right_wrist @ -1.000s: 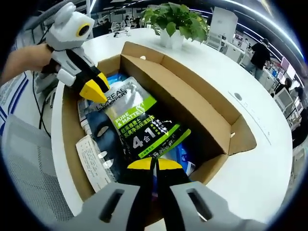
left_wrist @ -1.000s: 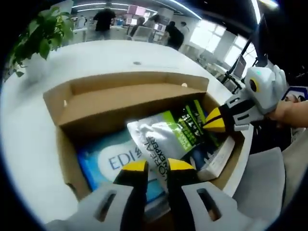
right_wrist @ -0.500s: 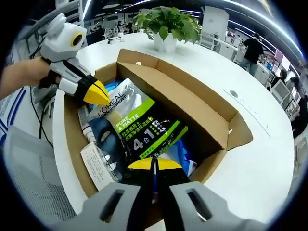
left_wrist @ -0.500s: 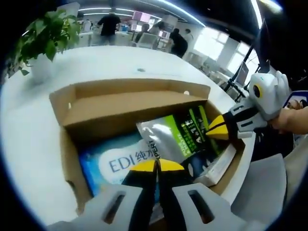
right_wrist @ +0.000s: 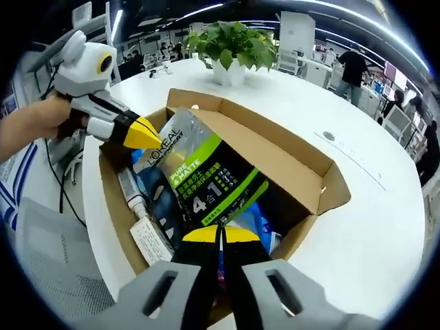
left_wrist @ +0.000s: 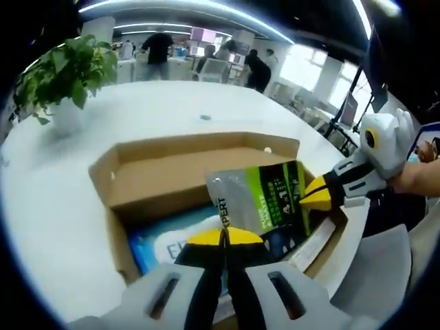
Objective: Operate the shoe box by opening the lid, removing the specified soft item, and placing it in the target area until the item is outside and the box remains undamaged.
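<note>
We are holding the sachet pack [right_wrist: 203, 180] by both ends above the open shoe box [right_wrist: 302, 180]: the left gripper [left_wrist: 223, 237] is pinching its silver end, jaws closed on it, and the right gripper [right_wrist: 220, 234] is pinching the green end likewise. We judge the pack light, limp and slick, so edge grips suit it. In the right gripper view, a tube [right_wrist: 130, 194] is lying at 9 o'clock; a blue wipes pack [left_wrist: 168, 240] is resting beneath.

silver-green-black pouch [right_wrist: 199, 182], brown box [right_wrist: 289, 161], perhaps blue pack [left_wrist: 172, 240]
</note>
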A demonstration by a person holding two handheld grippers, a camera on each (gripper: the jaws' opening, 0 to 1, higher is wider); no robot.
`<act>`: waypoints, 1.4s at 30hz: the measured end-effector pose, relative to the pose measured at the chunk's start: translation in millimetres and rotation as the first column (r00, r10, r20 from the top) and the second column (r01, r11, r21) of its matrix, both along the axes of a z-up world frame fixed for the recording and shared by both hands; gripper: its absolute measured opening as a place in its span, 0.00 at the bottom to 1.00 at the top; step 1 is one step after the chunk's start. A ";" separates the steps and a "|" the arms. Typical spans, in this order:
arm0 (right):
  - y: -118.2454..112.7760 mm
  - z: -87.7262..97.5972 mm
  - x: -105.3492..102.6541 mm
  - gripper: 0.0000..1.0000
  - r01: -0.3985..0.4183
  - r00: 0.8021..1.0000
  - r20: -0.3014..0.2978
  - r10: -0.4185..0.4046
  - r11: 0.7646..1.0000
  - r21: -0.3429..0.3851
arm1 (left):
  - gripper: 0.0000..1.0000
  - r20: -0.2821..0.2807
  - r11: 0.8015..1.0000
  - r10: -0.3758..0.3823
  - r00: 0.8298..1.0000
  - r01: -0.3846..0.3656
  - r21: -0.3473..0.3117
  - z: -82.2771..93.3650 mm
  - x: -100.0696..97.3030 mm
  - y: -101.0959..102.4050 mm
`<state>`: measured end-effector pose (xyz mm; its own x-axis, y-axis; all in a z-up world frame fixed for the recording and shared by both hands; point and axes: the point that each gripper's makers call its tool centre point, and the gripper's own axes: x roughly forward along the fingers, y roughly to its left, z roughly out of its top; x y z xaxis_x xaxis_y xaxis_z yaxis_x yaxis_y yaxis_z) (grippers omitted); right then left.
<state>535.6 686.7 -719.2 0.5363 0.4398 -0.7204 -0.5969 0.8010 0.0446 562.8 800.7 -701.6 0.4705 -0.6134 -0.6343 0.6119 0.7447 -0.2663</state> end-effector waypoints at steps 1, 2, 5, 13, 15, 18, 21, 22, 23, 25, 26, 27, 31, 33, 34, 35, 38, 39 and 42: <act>0.3 1.6 0.3 0.00 0.004 1.000 0.000 -0.004 1.000 0.006 | 0.00 0.000 1.000 0.001 1.000 -0.001 0.000 1.1 -0.5 0.1; 0.3 3.2 0.7 0.00 0.007 1.000 0.001 -0.007 1.000 0.011 | 0.00 0.000 1.000 0.002 1.000 -0.002 0.000 1.2 -0.3 0.3; 1.2 8.6 1.3 0.00 0.023 1.000 -0.008 -0.023 0.999 0.038 | 0.00 0.000 1.000 0.004 1.000 -0.004 0.003 5.1 -0.8 1.5; 1.1 28.5 2.5 0.00 0.027 1.000 0.005 -0.027 0.998 0.060 | 0.00 -0.001 1.000 0.020 1.000 -0.020 -0.003 17.7 -2.0 2.2; -0.2 32.7 1.9 0.00 0.026 1.000 0.010 -0.027 0.998 0.063 | 0.00 0.000 1.000 0.024 1.000 -0.024 -0.008 21.7 -2.0 1.2; -4.5 37.9 1.5 0.00 0.025 1.000 0.014 -0.026 0.998 0.059 | 0.00 0.005 0.999 0.025 1.000 -0.025 -0.024 29.7 -2.8 -3.4; -11.2 44.6 1.4 0.00 0.035 0.999 0.015 -0.036 0.998 0.059 | 0.00 0.012 0.999 0.018 1.000 -0.017 -0.028 35.7 -3.5 -8.9; -13.8 46.6 1.3 0.00 0.040 0.999 0.014 -0.041 0.997 0.059 | 0.00 0.012 0.999 0.016 1.000 -0.016 -0.029 37.4 -3.7 -10.5; -15.7 47.9 1.2 0.00 0.042 0.999 0.014 -0.043 0.997 0.059 | 0.00 0.016 0.999 0.013 1.000 -0.012 -0.031 40.6 -4.0 -13.3; -21.0 51.1 0.7 0.00 0.047 0.999 0.017 -0.048 0.997 0.056 | 0.00 0.021 0.999 0.008 1.000 -0.008 -0.034 45.1 -3.9 -17.9; -23.3 52.5 0.6 0.00 0.052 0.998 0.017 -0.053 0.997 0.057 | 0.00 0.022 0.999 0.007 1.000 -0.006 -0.036 46.8 -4.0 -19.9; -26.6 54.5 0.1 0.00 0.057 0.998 0.017 -0.058 0.997 0.059 | 0.00 0.023 0.999 0.004 1.000 -0.004 -0.036 48.3 -4.3 -22.1; -36.5 60.1 -1.5 0.00 0.075 0.997 0.014 -0.076 0.995 0.066 | 0.00 0.027 0.999 -0.001 1.000 0.002 -0.045 53.3 -5.3 -31.8; -42.4 62.7 -2.3 0.00 0.081 0.997 0.013 -0.082 0.995 0.064 | 0.00 0.027 0.999 -0.004 1.000 0.005 -0.051 54.6 -5.6 -37.1; -44.8 63.8 -2.7 0.00 0.085 0.996 0.012 -0.086 0.994 0.064 | 0.00 0.028 0.999 -0.006 1.000 0.007 -0.053 55.0 -5.6 -39.4; -48.1 65.6 -3.4 0.00 0.087 0.996 0.014 -0.088 0.994 0.062 | 0.00 0.028 0.999 -0.007 1.000 0.009 -0.053 55.1 -5.7 -41.8; -57.0 67.7 -4.6 0.00 0.096 0.995 0.015 -0.097 0.994 0.055 | 0.00 0.026 0.998 -0.017 1.000 0.018 -0.055 55.9 -7.1 -51.9; -59.8 68.1 -5.0 0.00 0.099 0.995 0.014 -0.100 0.994 0.053 | 0.00 0.026 0.998 -0.020 0.999 0.021 -0.056 56.2 -7.0 -54.3; -71.2 69.5 -6.7 0.00 0.113 0.993 0.014 -0.114 0.992 0.048 | 0.00 0.029 0.998 -0.033 0.999 0.035 -0.060 56.9 -4.9 -63.1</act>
